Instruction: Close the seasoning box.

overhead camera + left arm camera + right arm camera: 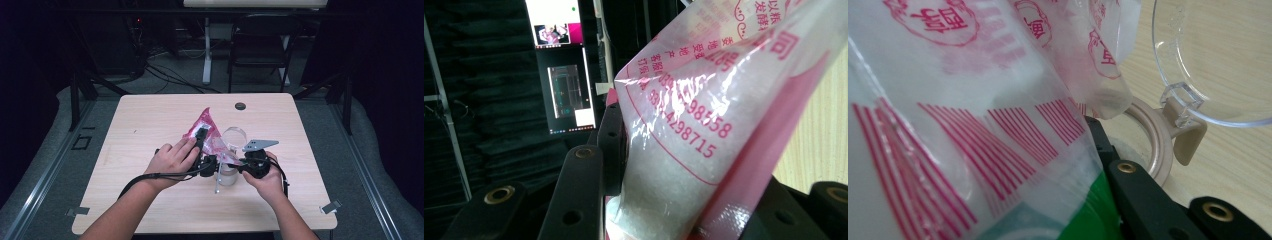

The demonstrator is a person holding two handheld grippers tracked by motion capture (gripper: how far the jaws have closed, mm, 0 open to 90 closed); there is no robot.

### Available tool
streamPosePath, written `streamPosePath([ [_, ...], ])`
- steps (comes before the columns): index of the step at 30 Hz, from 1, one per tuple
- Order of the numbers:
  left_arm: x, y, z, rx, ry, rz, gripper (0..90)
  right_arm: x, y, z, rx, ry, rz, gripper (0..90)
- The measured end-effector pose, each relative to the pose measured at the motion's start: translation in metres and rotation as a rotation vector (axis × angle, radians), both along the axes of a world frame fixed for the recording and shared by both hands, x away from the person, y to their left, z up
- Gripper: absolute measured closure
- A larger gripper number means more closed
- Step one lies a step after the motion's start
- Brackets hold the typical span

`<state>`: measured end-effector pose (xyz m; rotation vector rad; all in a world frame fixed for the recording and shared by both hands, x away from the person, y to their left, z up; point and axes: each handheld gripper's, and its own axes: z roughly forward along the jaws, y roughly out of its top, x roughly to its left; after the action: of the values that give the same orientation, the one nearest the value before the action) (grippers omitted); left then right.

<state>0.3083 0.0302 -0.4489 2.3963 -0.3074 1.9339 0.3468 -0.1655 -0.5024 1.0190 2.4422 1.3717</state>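
Note:
A pink-printed clear plastic bag (206,129) of white granules is held up over the middle of the wooden table (150,125). My left gripper (202,136) is shut on the bag; in the left gripper view the bag (704,125) is squeezed between the two black jaws of the left gripper (689,150). My right gripper (235,164) grips the bag's lower edge, and the film of the bag (973,100) covers most of the right gripper (1063,165). Just under the bag stands a clear jar (227,175) with a beige rim (1154,140), its clear hinged lid (1218,60) flipped open.
A round cable hole (240,106) sits near the table's far edge. A dark chair (262,45) and a white desk leg (206,50) stand on the floor behind it. A lit monitor (559,65) shows in the left gripper view.

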Motion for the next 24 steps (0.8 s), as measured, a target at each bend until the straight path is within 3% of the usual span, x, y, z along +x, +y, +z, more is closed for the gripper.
streamPosePath([
  [14,0.0007,-0.0015,-0.0027,0.035,0.015,-0.004,67.7,0.0006,0.0004,-0.0015,-0.019,0.003,0.000,90.0],
  [17,0.0003,-0.0030,-0.0028,0.062,0.031,0.004,67.6,0.0008,0.0004,-0.0019,-0.023,0.000,-0.002,90.0],
  [19,0.0003,-0.0034,-0.0050,0.047,0.029,-0.004,67.5,0.0011,0.0002,-0.0023,-0.023,0.001,-0.006,90.0],
  [24,0.0006,-0.0044,-0.0052,0.055,0.032,-0.011,66.9,0.0012,0.0001,-0.0026,-0.025,0.001,-0.014,90.0],
])
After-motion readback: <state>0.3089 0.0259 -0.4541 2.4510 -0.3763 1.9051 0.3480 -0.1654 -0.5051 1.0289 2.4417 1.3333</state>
